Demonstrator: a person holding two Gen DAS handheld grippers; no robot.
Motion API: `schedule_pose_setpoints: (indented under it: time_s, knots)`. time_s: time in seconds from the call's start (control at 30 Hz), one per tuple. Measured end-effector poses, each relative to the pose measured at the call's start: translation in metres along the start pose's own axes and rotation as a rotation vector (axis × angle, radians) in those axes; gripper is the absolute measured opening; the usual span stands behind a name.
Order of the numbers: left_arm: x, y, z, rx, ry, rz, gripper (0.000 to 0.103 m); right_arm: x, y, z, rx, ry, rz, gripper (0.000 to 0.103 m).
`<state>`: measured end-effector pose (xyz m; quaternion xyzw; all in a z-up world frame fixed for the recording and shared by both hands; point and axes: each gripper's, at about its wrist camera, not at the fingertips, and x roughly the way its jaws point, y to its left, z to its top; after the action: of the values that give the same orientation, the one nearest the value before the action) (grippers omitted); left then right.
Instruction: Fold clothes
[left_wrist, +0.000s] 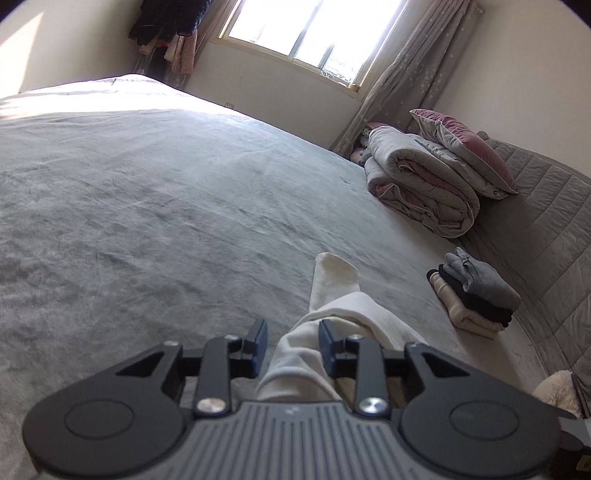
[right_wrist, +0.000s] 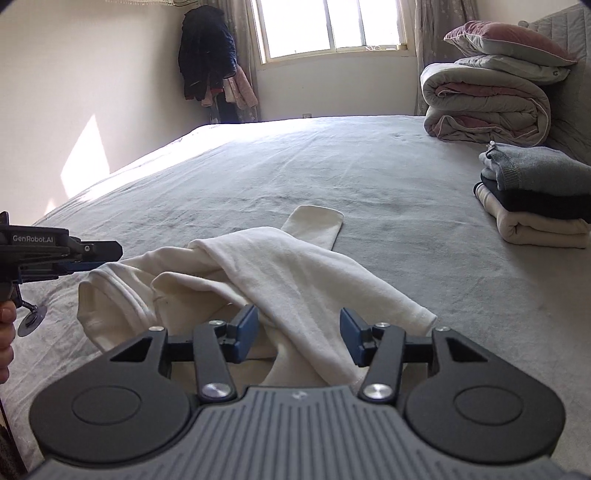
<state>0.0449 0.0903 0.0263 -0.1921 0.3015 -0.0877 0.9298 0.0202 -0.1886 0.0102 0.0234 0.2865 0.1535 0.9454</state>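
While spread apart over the grey bed (right_wrist: 332, 166), neither set of jaws pinching anything. Left gripper (left_wrist: 292, 341): blue pads parted, cream cloth running up between them, a clear gap on the left pad's side, the right pad close against the fabric but contact impossible to judge. Right gripper (right_wrist: 298, 334): jaws wider still, both pads clear of the cloth, a fold and a hem corner of the garment lying in the gap beneath. Cream garment (right_wrist: 258, 273): crumpled on the near part of the bed, loosely doubled over itself, one sleeve stretched flat away toward the window (right_wrist: 328, 26). Seen from the right wrist, left gripper entering from the left edge, just beside the garment's rounded left end, fingers (right_wrist: 6, 332) of a hand below it. Off to the right, well apart from the garment: stack of folded clothes (right_wrist: 535, 199), grey on top, black in the middle, cream at the bottom. Beyond it, against the padded headboard (left_wrist: 546, 221): rolled duvet (right_wrist: 484, 107) with a pink-and-grey pillow (right_wrist: 509, 40) resting on top. Dark coats (right_wrist: 207, 55) hanging in the far corner beside the window.
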Motion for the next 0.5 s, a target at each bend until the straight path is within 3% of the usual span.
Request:
schedule_pose_setpoints:
  time_s: [0.23, 0.5]
  knots:
    - [-0.009, 0.016, -0.015, -0.002, 0.092, -0.034, 0.062, 0.008, 0.024, -0.006, -0.155, -0.015, -0.002, 0.054]
    - [-0.011, 0.033, -0.052, 0.009, 0.217, -0.104, 0.064, 0.019, 0.043, -0.010, -0.276, -0.061, -0.011, 0.053]
